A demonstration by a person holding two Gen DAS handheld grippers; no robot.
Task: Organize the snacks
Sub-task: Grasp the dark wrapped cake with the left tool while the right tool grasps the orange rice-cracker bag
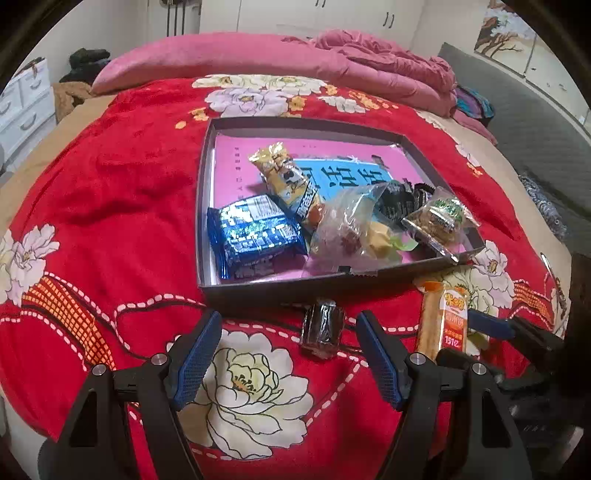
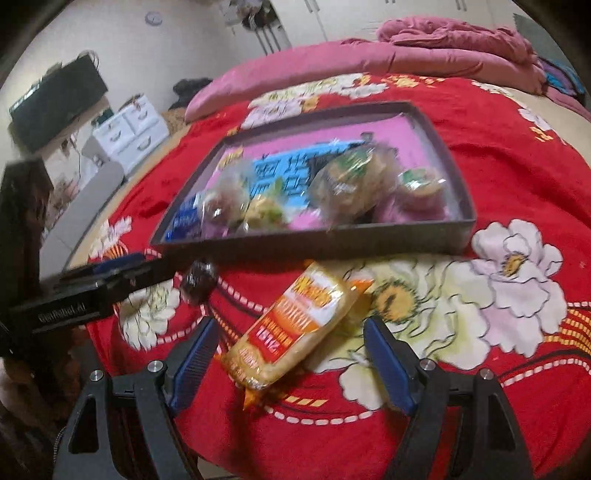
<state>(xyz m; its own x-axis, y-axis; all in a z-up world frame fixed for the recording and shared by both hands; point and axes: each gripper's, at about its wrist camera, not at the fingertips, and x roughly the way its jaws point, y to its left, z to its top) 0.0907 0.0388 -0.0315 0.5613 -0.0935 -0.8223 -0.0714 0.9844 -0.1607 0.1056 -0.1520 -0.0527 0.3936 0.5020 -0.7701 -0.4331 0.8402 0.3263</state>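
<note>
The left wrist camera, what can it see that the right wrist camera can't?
Only the left wrist view shows the yellow cartoon-printed snack packet lying in the box, the white print on the shiny blue foil biscuit pack, and a framed tree picture on the wall.

Only the right wrist view shows a black screen on the wall.

Both show the shallow dark cardboard box, the orange-and-white bread packet and the small dark wrapped sweet on the red flowered blanket, and both open grippers.
</note>
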